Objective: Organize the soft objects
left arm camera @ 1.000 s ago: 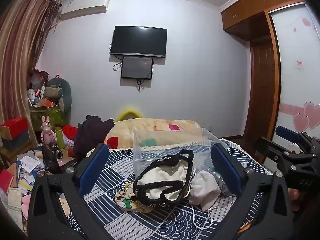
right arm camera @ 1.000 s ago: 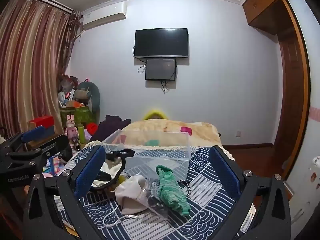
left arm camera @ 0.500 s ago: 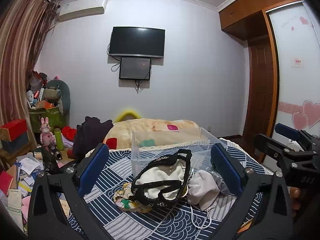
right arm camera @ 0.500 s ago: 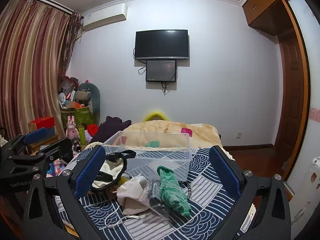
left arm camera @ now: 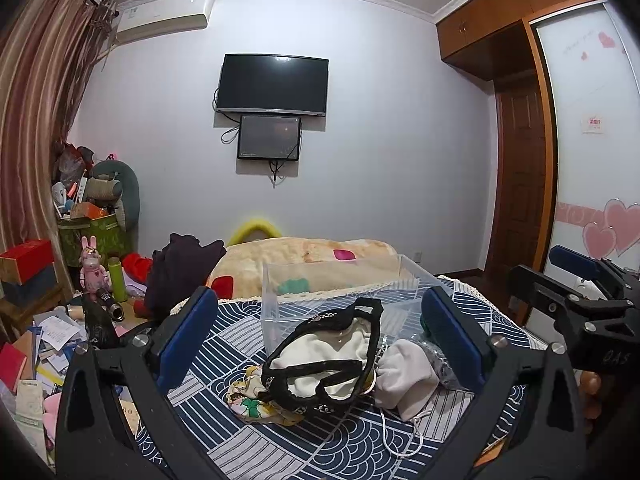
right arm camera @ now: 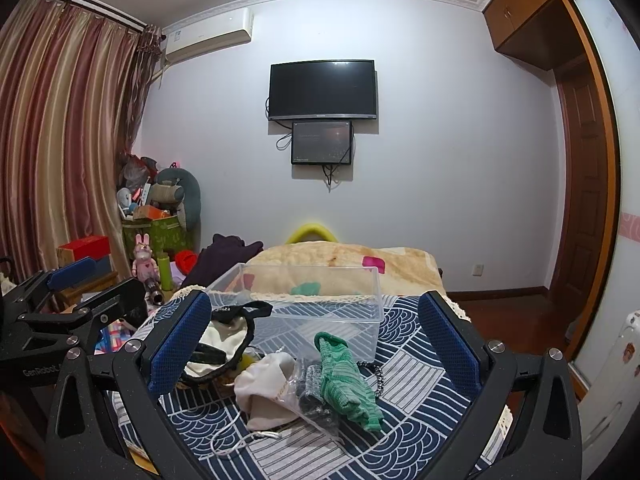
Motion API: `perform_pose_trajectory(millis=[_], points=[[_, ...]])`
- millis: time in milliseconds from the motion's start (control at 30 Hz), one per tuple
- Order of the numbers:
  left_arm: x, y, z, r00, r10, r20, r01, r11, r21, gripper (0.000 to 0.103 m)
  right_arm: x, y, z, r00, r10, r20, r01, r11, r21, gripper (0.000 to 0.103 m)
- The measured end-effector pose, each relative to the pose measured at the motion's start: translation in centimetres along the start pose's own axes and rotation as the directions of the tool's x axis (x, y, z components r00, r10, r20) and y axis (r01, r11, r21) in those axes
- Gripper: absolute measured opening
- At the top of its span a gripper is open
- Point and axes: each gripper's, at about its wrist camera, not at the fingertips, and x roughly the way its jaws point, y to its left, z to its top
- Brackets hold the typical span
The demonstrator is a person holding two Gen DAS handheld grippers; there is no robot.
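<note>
Soft items lie on a blue patterned cloth: a cream garment with black trim, a floral pouch, a white drawstring bag and, in the right wrist view, a green knitted piece beside a grey sock in plastic. A clear plastic box stands behind them, seemingly empty. My left gripper is open and empty, hovering before the cream garment. My right gripper is open and empty, before the green piece.
The clear box shows in the right wrist view. A bed with a yellow blanket lies behind the table. Cluttered papers and boxes fill the left floor. A wardrobe and door stand at the right.
Both views have shifted slightly; the grippers have risen a little and stay open. The soft items have not moved.
</note>
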Motion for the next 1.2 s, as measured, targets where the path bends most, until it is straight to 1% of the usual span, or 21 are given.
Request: perform_pose_trajectory(millis=[1200], points=[[-0.38,-0.51,0.24,1.0,-0.005,0.008,0.005,1.0,0.0,0.103,-0.06,-0.26,0.04,1.0,-0.008,-0.002,0.008,1.0,0.008,0.103]])
